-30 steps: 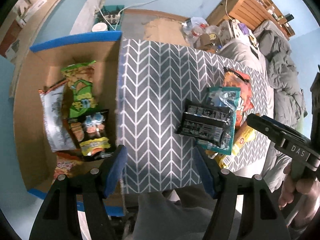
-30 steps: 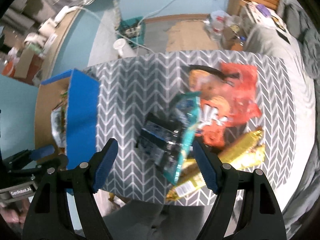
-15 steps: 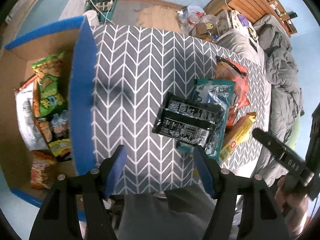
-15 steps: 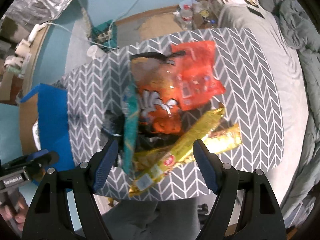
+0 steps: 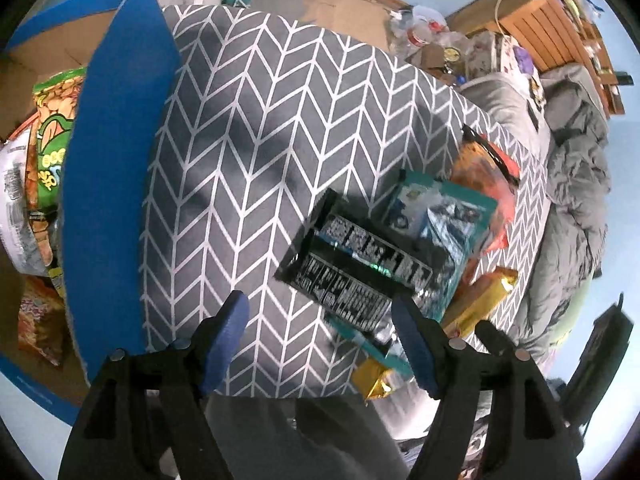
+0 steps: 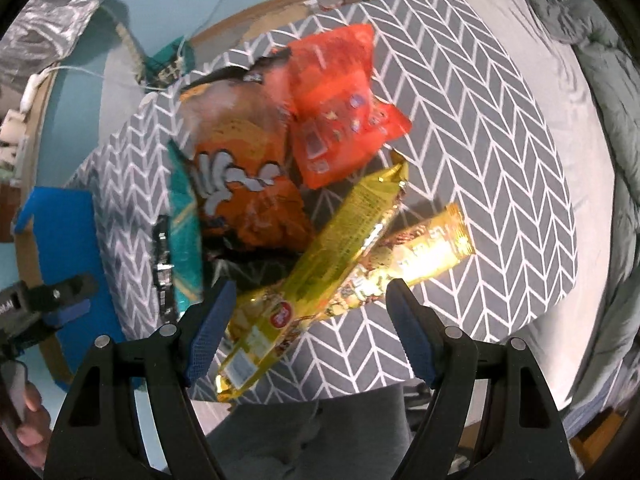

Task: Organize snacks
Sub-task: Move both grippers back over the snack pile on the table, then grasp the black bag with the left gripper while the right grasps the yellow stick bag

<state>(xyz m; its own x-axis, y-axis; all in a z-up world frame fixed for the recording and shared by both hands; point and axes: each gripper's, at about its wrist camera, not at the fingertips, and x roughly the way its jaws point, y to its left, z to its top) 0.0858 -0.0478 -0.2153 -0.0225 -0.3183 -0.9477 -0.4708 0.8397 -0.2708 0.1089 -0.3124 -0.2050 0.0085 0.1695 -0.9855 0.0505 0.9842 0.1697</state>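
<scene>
A pile of snacks lies on the grey chevron table (image 5: 248, 128). My left gripper (image 5: 320, 340) is open above the near edge, with a black packet (image 5: 352, 268) just beyond its fingers, lying on a teal packet (image 5: 444, 216). My right gripper (image 6: 306, 324) is open above a long yellow packet (image 6: 320, 264). A gold packet (image 6: 420, 256), an orange chips bag (image 6: 248, 184) and a red bag (image 6: 340, 100) lie beyond it. A blue-rimmed cardboard box (image 5: 116, 160) at the left holds several snacks, among them a green bag (image 5: 52, 136).
A grey duvet (image 5: 576, 184) and a wooden shelf (image 5: 552, 20) lie to the right of the table. Floor clutter and cables sit beyond the table's far edge. The left gripper also shows at the left edge of the right wrist view (image 6: 44, 296).
Both grippers have moved to the right over the table. The left now faces the black packet instead of the box. The right has gone from the black and teal packets to the yellow packet.
</scene>
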